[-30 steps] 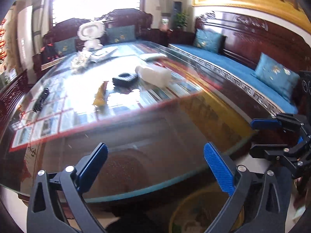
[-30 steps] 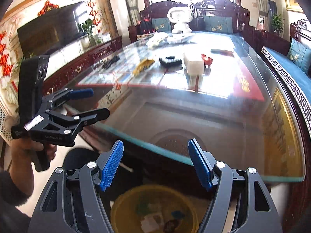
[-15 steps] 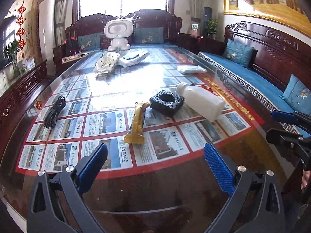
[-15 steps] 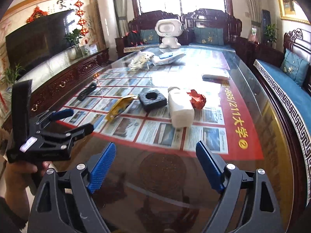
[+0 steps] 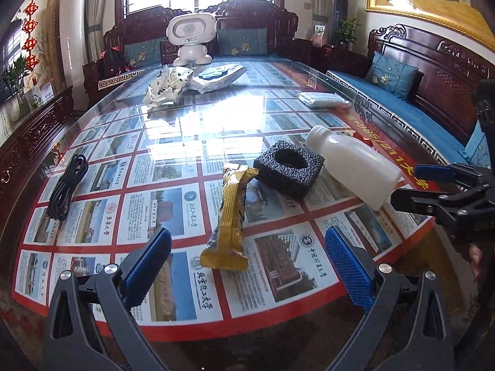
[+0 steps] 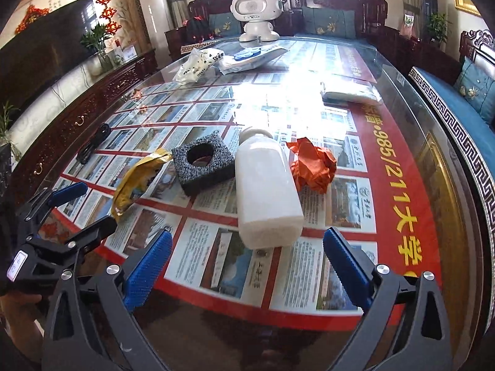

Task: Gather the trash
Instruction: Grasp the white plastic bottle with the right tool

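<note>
The right tongs are gaping empty, jaws having just widened, the white bottle lying just ahead; the left tongs are hanging released before the gold wrapper, on a glass table amid carved sofas

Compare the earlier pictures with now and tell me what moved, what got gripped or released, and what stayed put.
Both grippers came in from the table's edge over the glass: the left gripper now faces the yellow wrapper, the right gripper the white bottle. The right jaws have just been opening, with nothing between them. Nothing was gripped or released. Bottle, wrapper, foam block and red crumpled paper lie unmoved.
</note>
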`<control>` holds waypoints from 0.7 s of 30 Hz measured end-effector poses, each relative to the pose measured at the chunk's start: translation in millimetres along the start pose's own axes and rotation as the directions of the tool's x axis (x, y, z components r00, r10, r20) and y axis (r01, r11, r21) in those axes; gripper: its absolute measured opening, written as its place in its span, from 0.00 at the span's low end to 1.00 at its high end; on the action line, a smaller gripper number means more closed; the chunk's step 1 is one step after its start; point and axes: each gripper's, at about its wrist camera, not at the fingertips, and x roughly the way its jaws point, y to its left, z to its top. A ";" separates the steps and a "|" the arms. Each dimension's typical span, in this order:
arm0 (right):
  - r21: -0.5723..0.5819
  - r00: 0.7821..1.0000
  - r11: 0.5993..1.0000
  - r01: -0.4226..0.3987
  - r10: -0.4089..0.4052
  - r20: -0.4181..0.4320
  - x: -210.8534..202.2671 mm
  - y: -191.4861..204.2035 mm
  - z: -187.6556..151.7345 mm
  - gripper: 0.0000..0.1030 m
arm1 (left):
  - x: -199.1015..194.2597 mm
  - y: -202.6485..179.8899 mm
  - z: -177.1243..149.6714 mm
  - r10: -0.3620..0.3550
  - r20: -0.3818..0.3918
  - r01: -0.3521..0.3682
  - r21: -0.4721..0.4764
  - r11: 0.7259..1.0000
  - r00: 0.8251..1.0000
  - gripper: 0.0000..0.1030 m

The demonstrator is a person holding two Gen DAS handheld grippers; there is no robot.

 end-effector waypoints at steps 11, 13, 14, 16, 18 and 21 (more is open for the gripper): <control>-0.042 0.997 0.998 0.048 -0.051 -0.060 37.5 -5.0 22.1 0.63 | 12.8 7.4 2.6 0.010 -0.025 -0.010 -0.009 1.000 1.000 0.96; -0.056 0.995 0.996 0.063 -0.067 -0.068 42.0 -5.5 23.2 0.48 | 14.9 8.8 3.3 0.011 -0.029 -0.011 -0.017 1.000 1.000 0.96; -0.068 0.995 0.995 0.070 -0.074 -0.062 42.6 -5.0 22.8 0.48 | 16.2 10.0 3.6 0.009 -0.031 -0.010 -0.022 1.000 0.999 0.96; -0.072 0.995 0.994 0.078 -0.082 -0.054 40.5 -5.7 21.1 0.48 | 18.1 11.5 4.5 0.004 -0.037 -0.005 -0.032 0.999 0.999 0.96; -0.060 0.997 0.997 0.054 -0.056 -0.047 37.1 -7.8 17.8 0.48 | 19.8 12.9 5.1 -0.004 -0.042 0.003 -0.039 0.999 0.999 0.96; -0.050 0.998 0.998 0.041 -0.043 -0.040 29.7 -9.4 12.6 0.48 | 22.2 12.9 6.0 -0.004 -0.048 0.002 -0.043 0.999 0.999 0.96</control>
